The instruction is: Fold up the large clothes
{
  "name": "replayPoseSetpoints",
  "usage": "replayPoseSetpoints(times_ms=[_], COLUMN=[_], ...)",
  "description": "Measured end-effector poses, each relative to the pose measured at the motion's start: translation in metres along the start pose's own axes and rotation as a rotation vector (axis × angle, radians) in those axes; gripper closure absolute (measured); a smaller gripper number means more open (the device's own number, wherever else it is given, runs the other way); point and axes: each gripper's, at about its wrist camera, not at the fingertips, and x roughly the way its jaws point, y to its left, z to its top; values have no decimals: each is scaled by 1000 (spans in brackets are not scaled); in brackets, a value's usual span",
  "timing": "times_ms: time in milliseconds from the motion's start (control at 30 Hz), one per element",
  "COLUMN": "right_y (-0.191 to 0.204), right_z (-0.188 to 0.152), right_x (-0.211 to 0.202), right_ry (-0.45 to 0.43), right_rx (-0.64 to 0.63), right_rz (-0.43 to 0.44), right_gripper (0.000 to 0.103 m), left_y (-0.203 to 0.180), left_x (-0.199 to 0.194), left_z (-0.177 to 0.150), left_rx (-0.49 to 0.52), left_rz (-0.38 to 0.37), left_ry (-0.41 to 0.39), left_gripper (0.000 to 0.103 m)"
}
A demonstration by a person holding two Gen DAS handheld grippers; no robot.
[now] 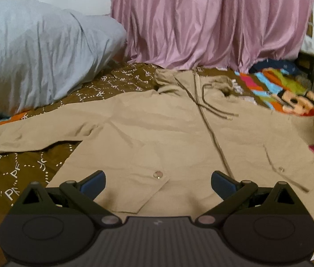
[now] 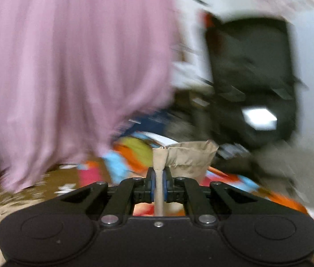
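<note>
Nearest the left camera, the left gripper (image 1: 158,183) hovers with its blue-padded jaws apart and empty over the hem of the large beige zip-front cotton jacket (image 1: 157,129), which lies spread flat on the brown patterned bedsheet (image 1: 12,178), its zip running away towards the pink curtain (image 1: 201,22). The right gripper (image 2: 159,184) is clamped on a beige sleeve cuff (image 2: 188,158), lifted at the jacket's right side, so the right hand is best placed to carry it inward. The sheet's white print repeats "PF".
</note>
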Motion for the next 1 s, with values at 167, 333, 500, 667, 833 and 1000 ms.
replayPoseSetpoints(times_ms=[167, 333, 500, 667, 833, 1000], right_y=[141, 257, 329, 364, 336, 268], right_z=[7, -34, -108, -186, -218, -194], right_x=[-34, -62, -63, -66, -82, -55], right_ry=[-69, -44, 98, 279, 359, 352], right_rx=[-205, -325, -347, -414, -445, -442], right_rz=[318, 581, 748, 828, 923, 816], right_gripper=[97, 97, 97, 86, 43, 27], left_y=[18, 39, 60, 70, 70, 55], left_x=[-4, -10, -16, -2, 18, 60], left_z=[9, 19, 26, 30, 27, 23], left_rx=[-39, -86, -137, -154, -167, -127], left_rz=[29, 82, 154, 212, 176, 49], left_ry=[15, -45, -115, -128, -127, -81], left_gripper=[0, 1, 1, 1, 1, 0])
